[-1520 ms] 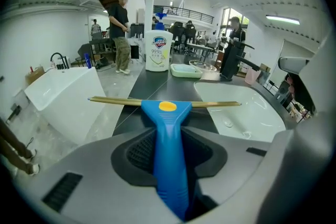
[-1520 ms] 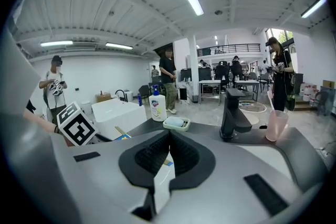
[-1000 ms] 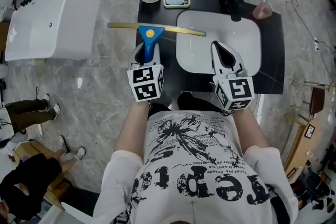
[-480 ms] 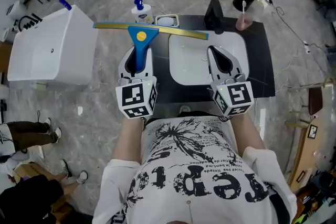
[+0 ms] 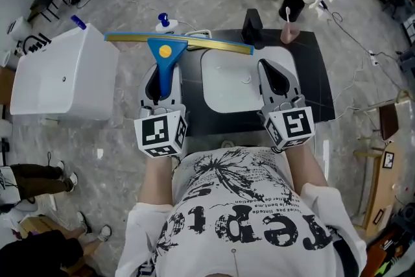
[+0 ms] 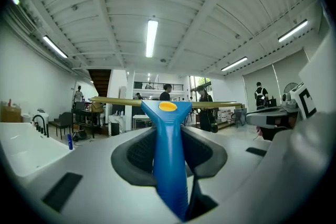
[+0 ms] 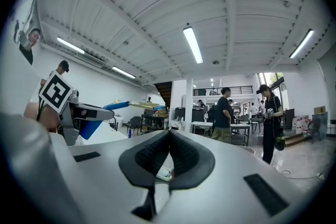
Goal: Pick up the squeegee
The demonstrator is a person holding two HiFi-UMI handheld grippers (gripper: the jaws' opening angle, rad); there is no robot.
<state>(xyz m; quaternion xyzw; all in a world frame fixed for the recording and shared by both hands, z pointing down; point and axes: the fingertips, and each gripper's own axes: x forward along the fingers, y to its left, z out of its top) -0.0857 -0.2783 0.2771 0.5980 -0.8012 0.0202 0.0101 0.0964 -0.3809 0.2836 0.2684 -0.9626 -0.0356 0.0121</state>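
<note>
The left tool point(image 5: 163, 74) is clamped partway closed on the blue handle of the squeegee point(image 5: 168, 50); in the left gripper view the handle point(image 6: 169, 149) runs straight up between the two dark pads, which press on it from either side. The squeegee is held in the air over the left edge of the black bench point(image 5: 318, 87), handle pointing back toward the person. Its long yellowish blade lies crosswise beyond the tool, one end out past the bench's far left corner, the other over the far rim of the white sink point(image 5: 214, 74). The blade passes in front of a soap bottle point(image 5: 163, 23) at that far left corner (only the bottle's blue pump top shows clearly). The right tool point(image 5: 273, 74) hangs over the sink's right side, and in the right gripper view its pads point(image 7: 169, 139) are pressed together with nothing held. A black faucet point(image 5: 251, 26) and a pink cup point(image 5: 289, 32) stand along the far edge.
</note>
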